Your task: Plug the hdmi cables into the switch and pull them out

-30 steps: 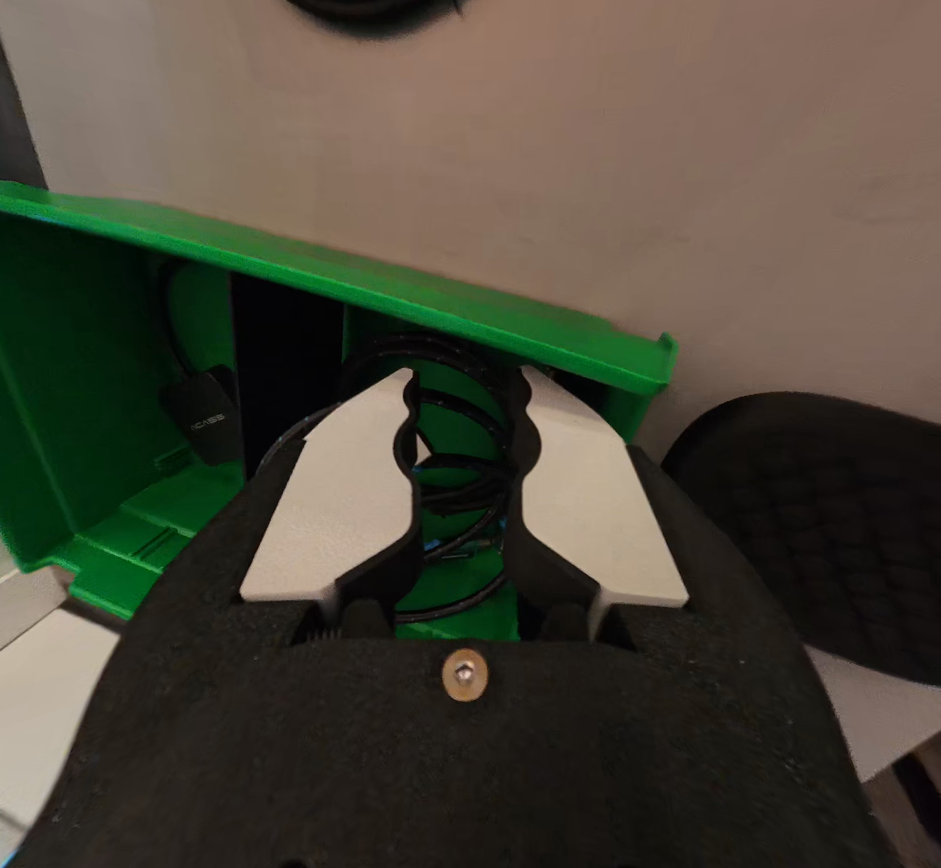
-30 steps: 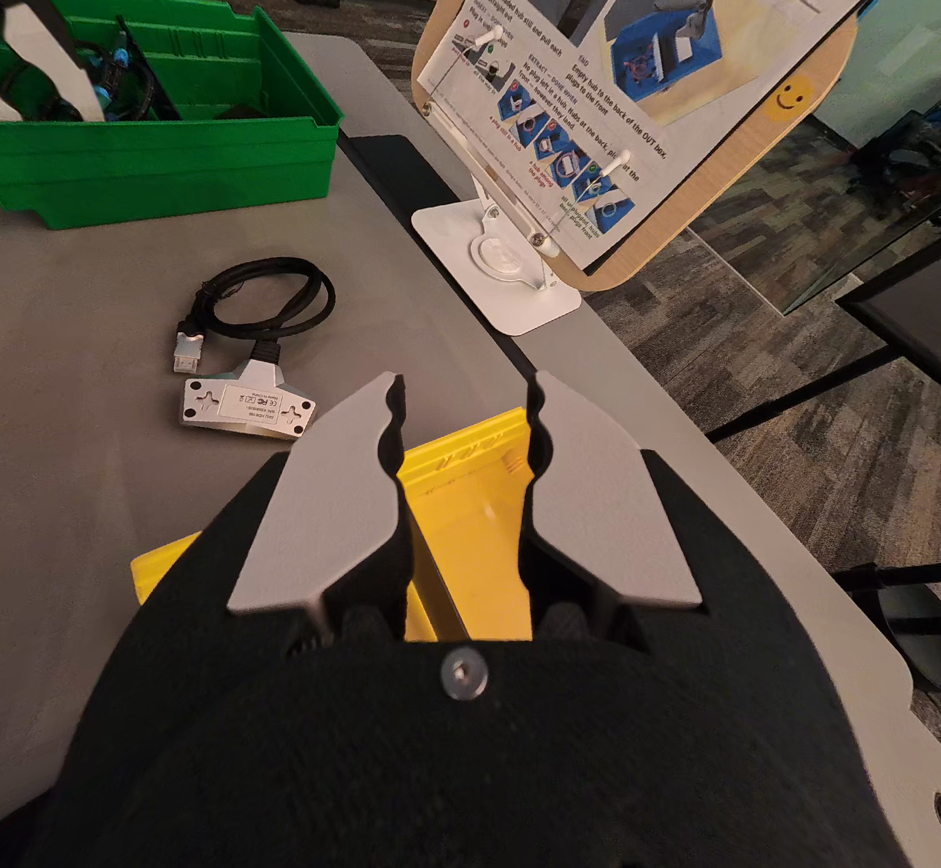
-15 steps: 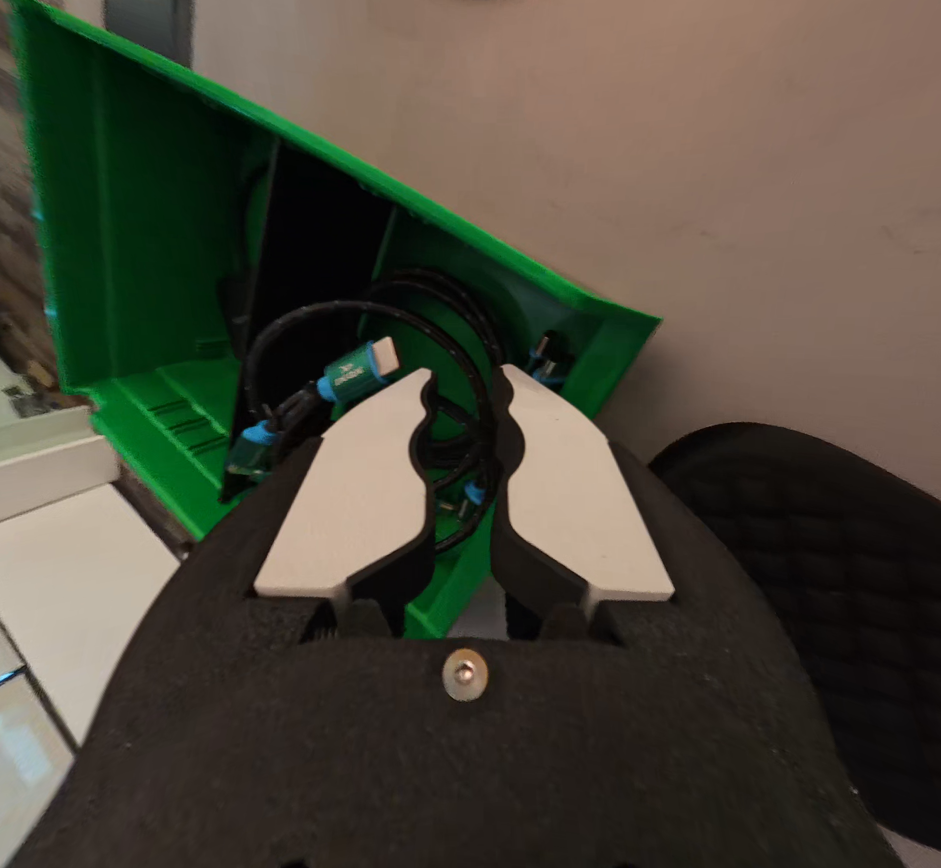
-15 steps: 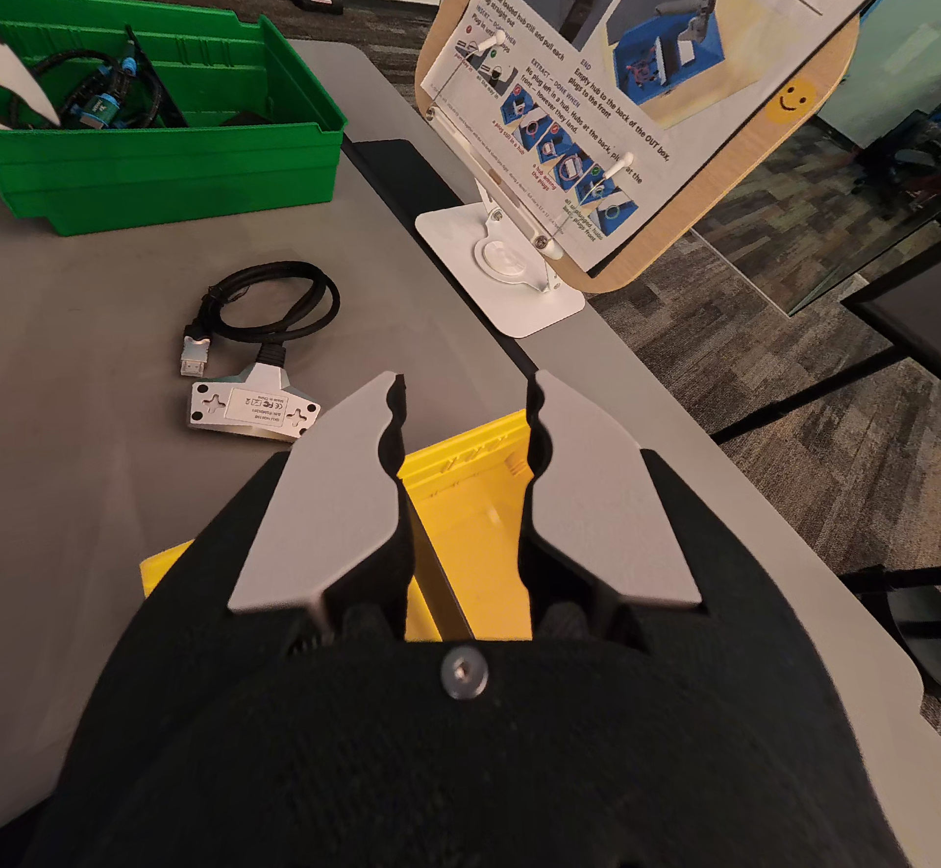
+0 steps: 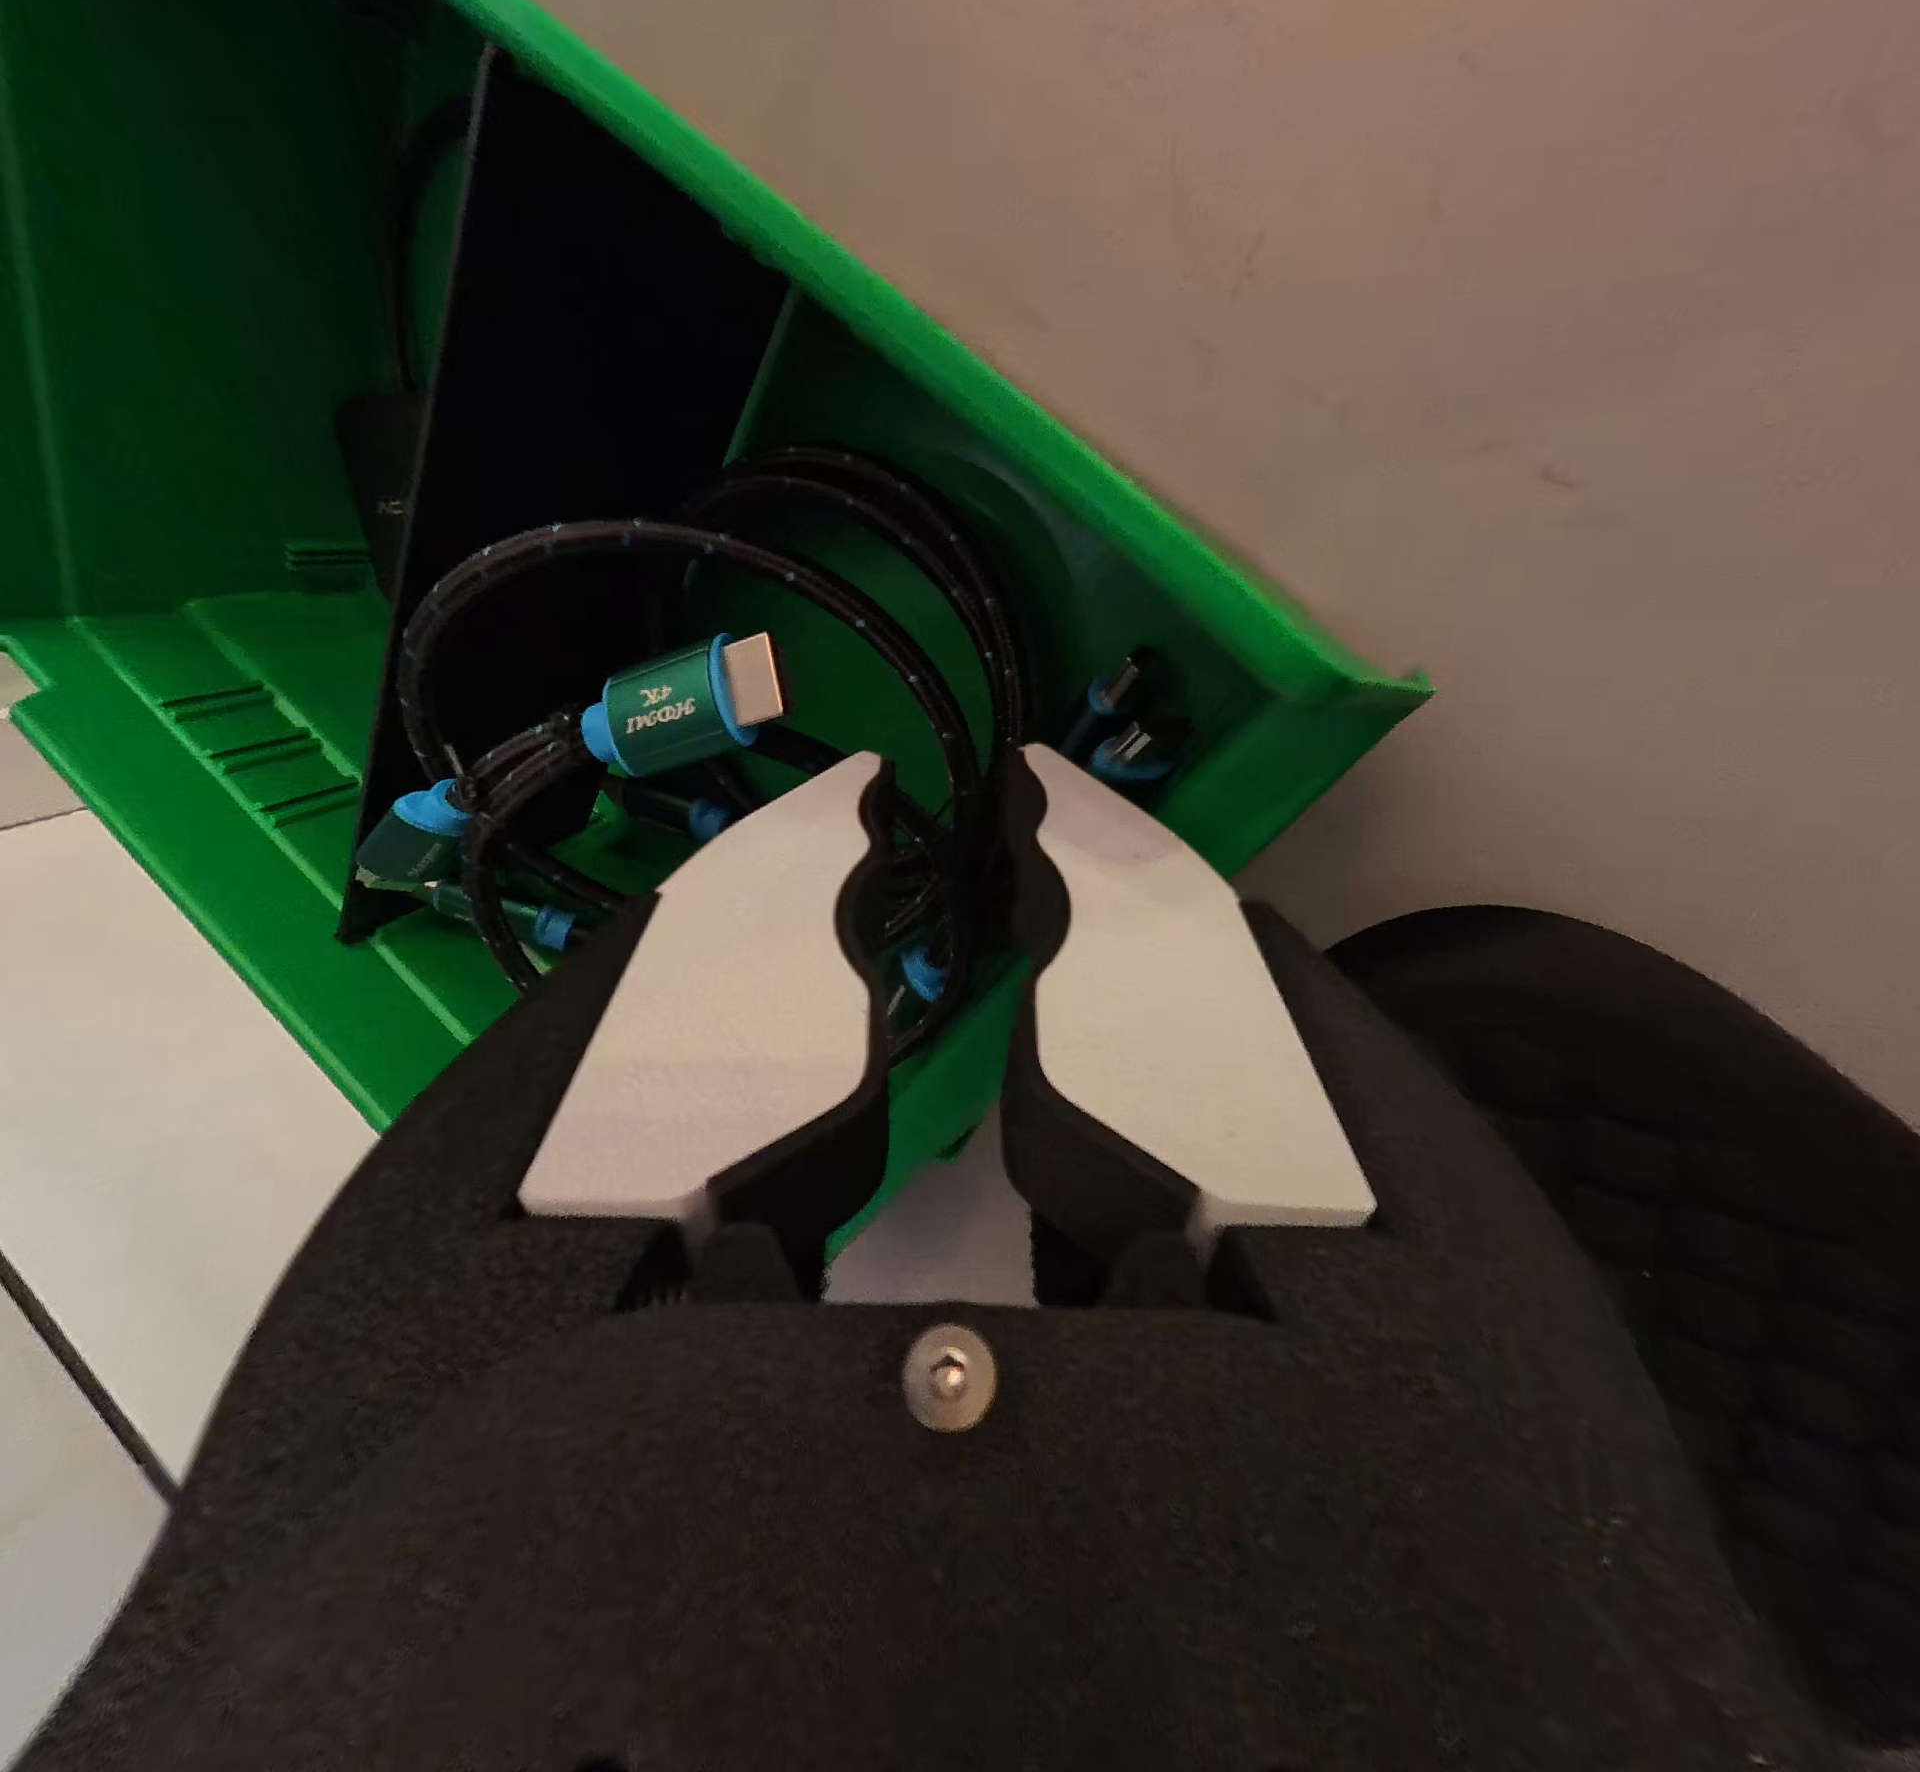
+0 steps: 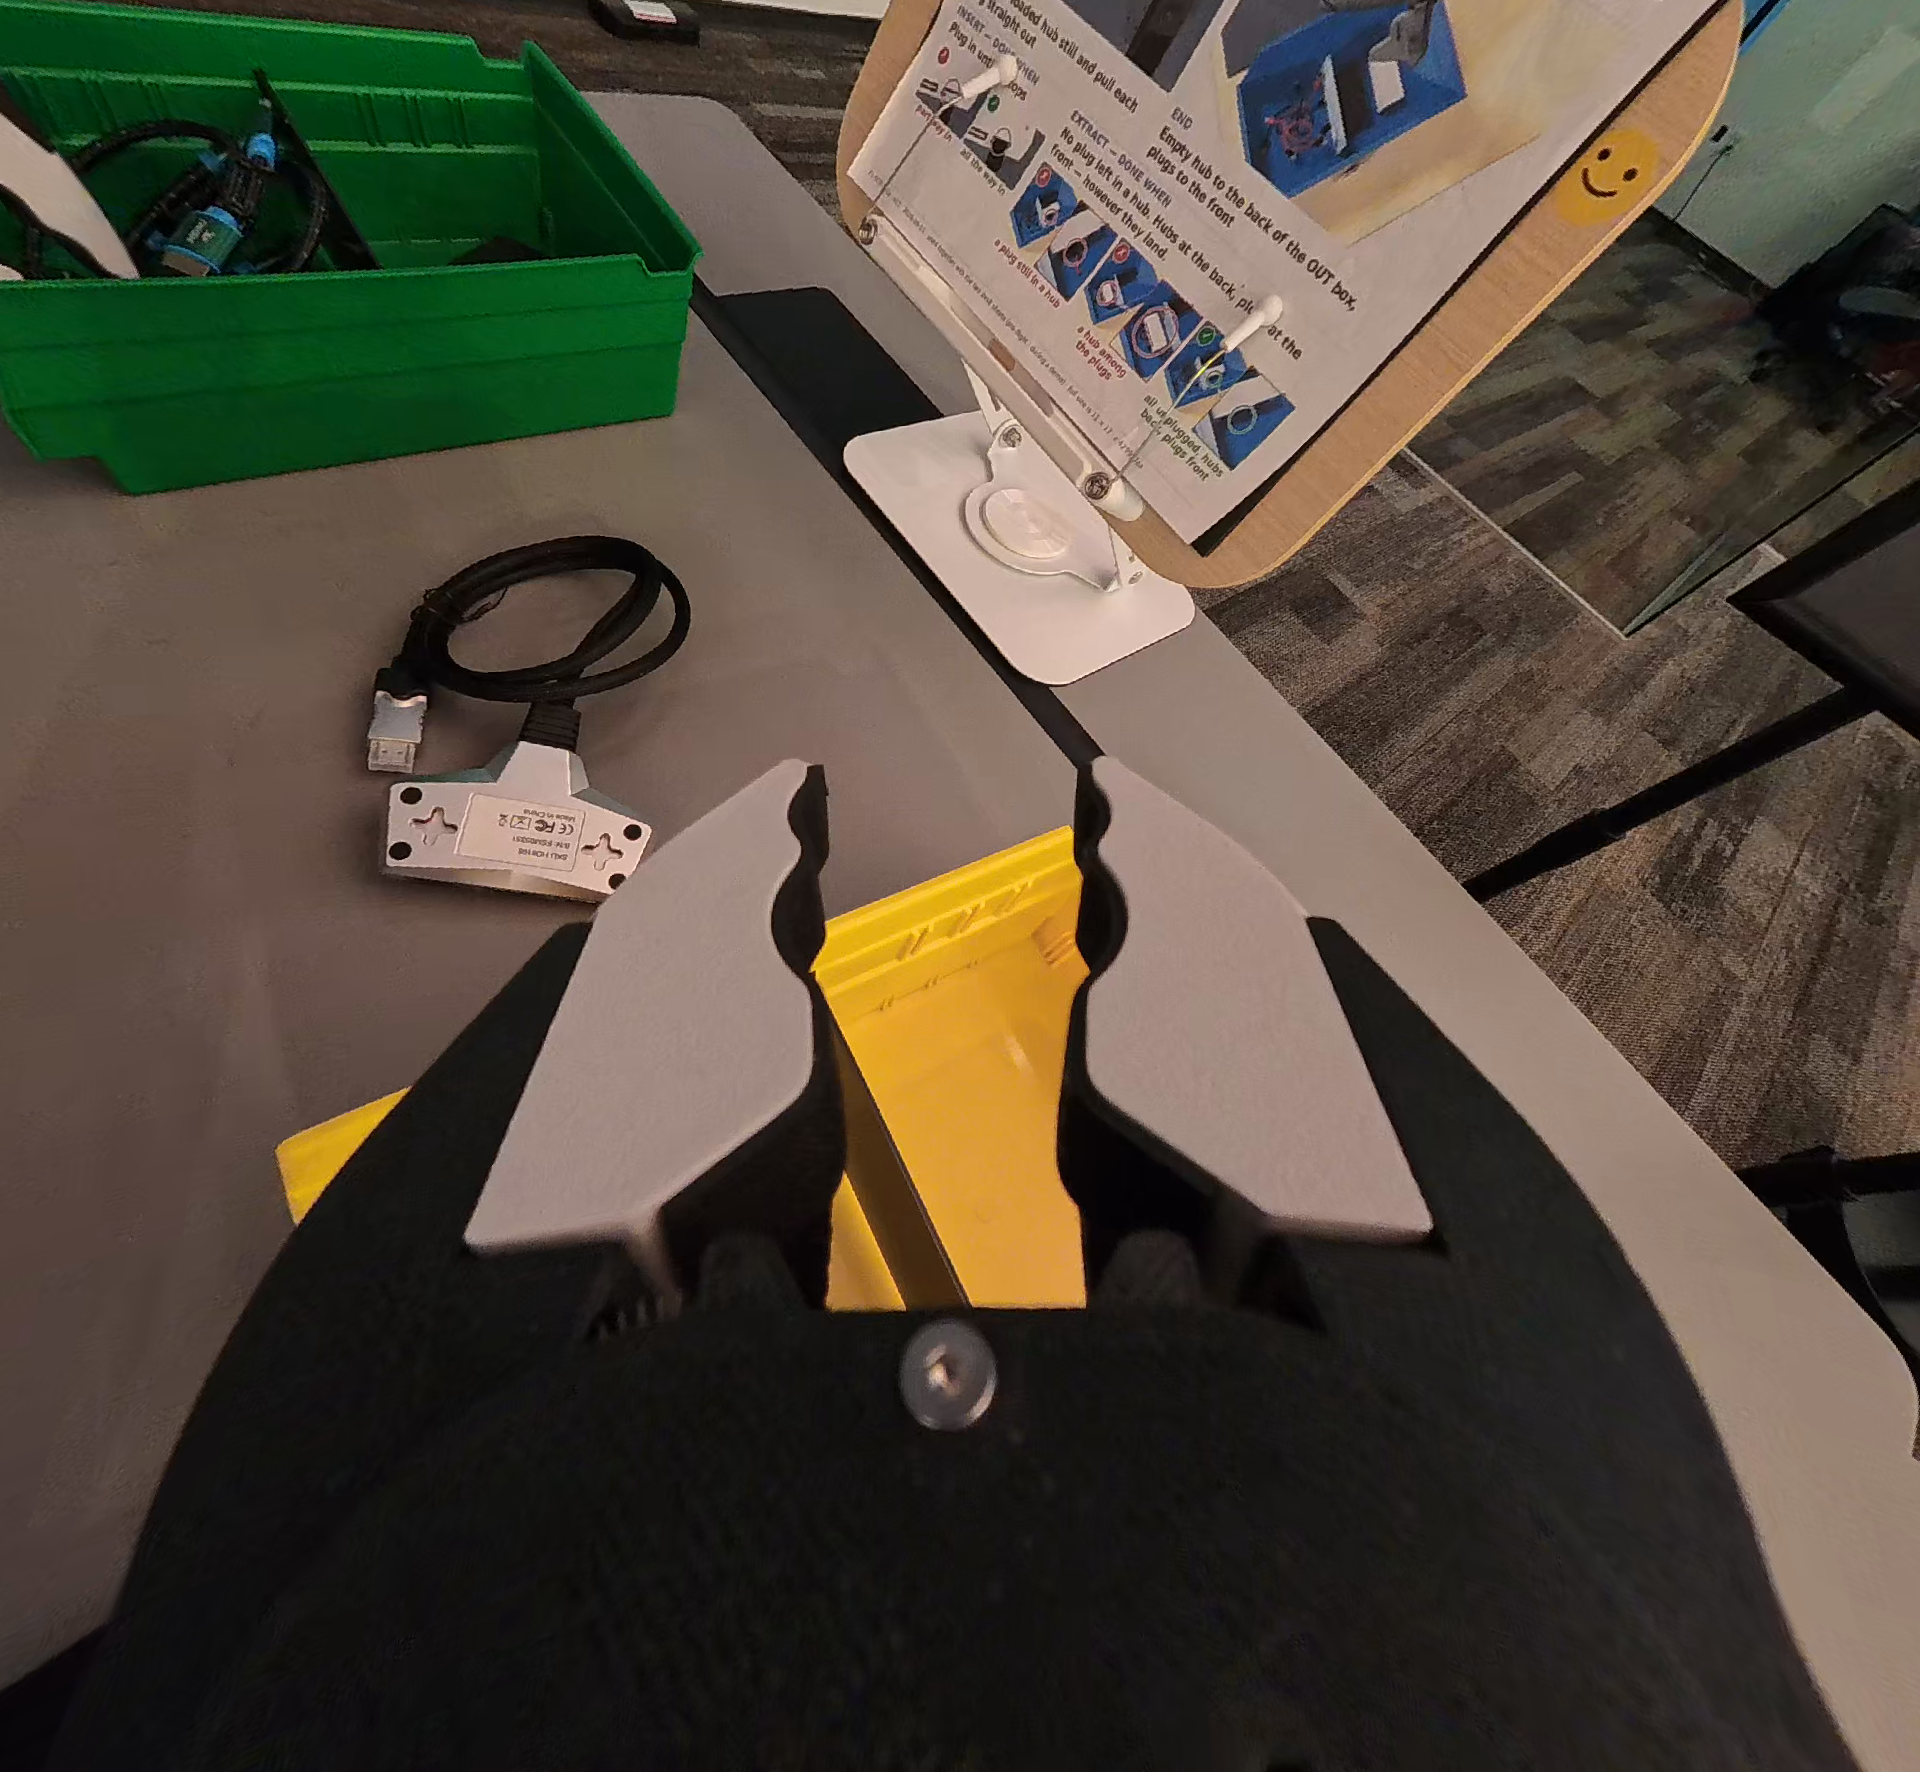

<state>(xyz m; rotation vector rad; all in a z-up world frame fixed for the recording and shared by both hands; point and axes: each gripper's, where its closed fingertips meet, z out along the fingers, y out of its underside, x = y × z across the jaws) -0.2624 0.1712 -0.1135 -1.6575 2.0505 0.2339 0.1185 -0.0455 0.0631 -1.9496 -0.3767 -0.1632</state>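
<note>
Left gripper [image 5: 951, 766] — jaws narrow around a cable [image 5: 966, 683] loop in the green bin [image 5: 187, 351]; grip unclear. Right gripper [image 6: 948, 772] gapes empty — switch [image 6: 516, 839] left of its jaws.

My left gripper [image 5: 951, 766] had two pale grey, wedge-shaped fingers [image 5: 748, 974] lined along their inner edges with wavy black pads. They sat in a broad black body with a coarse, foam-like surface, and a single silver screw [image 5: 948, 1379] was set on its centre line. My right gripper [image 6: 948, 777] was built alike: matte grey fingers [image 6: 686, 1005], scalloped black inner pads, the same rough black housing and one round silver screw [image 6: 948, 1377].
</note>
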